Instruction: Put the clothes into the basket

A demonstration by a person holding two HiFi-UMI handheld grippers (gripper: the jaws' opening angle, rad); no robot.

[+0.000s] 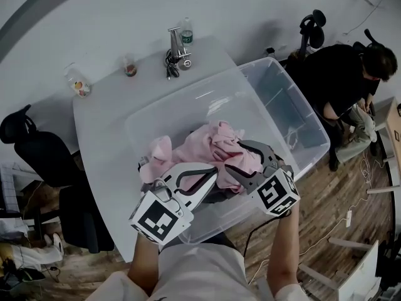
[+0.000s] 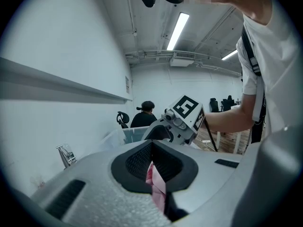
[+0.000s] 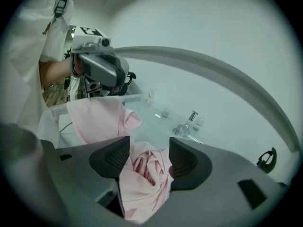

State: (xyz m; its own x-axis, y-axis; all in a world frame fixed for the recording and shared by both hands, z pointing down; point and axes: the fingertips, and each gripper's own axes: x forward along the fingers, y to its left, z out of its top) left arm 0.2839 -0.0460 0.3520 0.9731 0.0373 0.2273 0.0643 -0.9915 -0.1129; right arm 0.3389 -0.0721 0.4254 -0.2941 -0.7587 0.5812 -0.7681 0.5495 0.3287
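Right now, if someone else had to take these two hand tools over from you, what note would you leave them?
Left gripper: shut on a thin edge of the pink garment.
Right gripper: shut on a thick bunch of the same garment.
Things: the garment is held by both grippers over the near clear tub on the table. A second clear tub stands to its right.
Done: garment gripped at two places.
Left: lower it into the basket and let go. I cannot tell which tub is meant as the basket.
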